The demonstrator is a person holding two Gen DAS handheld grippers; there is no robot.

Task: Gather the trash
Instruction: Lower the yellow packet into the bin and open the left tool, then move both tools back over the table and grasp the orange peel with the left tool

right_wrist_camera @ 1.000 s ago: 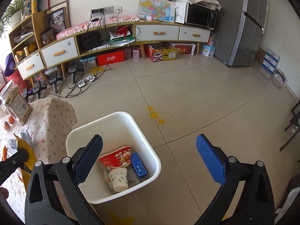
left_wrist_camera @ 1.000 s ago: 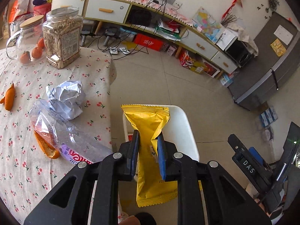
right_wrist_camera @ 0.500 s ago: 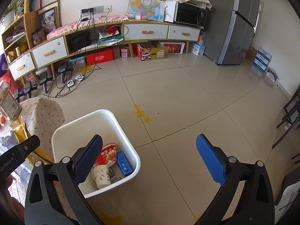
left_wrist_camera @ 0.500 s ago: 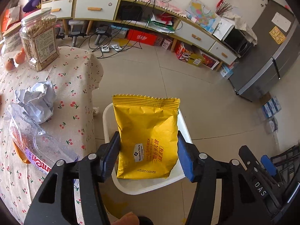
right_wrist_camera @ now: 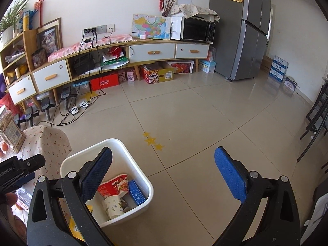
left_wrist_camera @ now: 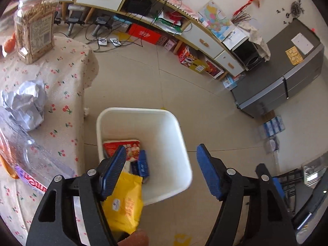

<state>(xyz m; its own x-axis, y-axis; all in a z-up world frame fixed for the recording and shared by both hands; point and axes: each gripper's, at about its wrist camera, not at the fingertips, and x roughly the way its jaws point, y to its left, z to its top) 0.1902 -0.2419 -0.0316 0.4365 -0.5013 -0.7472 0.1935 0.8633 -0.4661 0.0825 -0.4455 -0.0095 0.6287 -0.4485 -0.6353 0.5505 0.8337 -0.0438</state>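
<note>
Yellow snack bag (left_wrist_camera: pixel 123 205) drops free beside left tongs (left_wrist_camera: pixel 162 170), jaws just opened wide, over white bin (left_wrist_camera: pixel 180 135); right tongs (right_wrist_camera: pixel 164 174) wide open, empty.

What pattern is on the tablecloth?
Small red cherries on cream tablecloth; clearest in the left wrist view.

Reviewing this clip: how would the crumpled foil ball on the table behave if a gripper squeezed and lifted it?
The crumpled foil ball looks hollow and creased, so it is probably very light and would likely dent under the pads. Its irregular folds should give grip, so slipping seems unlikely. Resting on the cherry-print tablecloth, it might skid or roll a little if nudged.
</note>
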